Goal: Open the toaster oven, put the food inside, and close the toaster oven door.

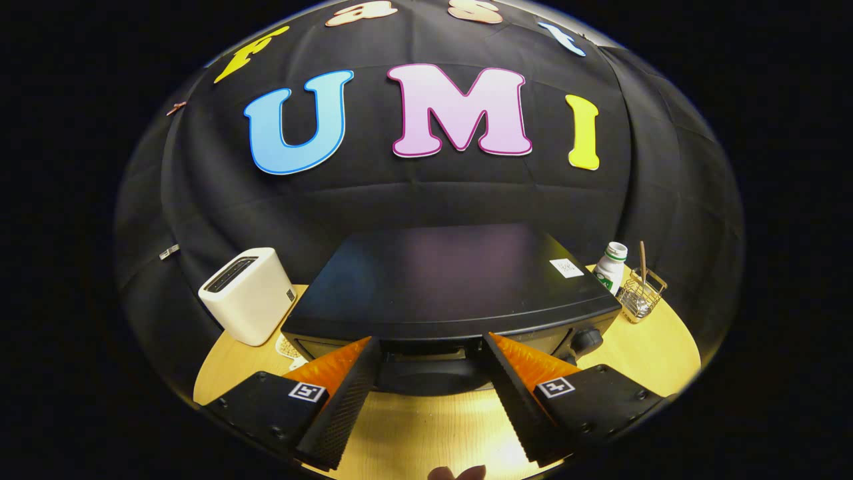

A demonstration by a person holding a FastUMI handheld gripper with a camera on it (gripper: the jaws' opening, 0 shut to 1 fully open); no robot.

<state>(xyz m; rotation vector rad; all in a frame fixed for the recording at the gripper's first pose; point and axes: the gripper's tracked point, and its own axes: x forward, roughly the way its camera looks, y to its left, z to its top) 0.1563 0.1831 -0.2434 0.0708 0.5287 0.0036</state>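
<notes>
- The gripper [432, 347] has its fingers spread wide and they hold nothing.
- Just ahead of the fingertips stands the black boxy toaster oven [453, 287] with a smooth matte top, its door handle between the tips.
- Beyond the right finger, a gold wire basket [641, 297] holds a thin stick; a white bottle with a green label [610, 268] is beside it.
- Beyond the left finger stands a cream rounded toaster [246, 295] on the pale wooden table [433, 427].
</notes>
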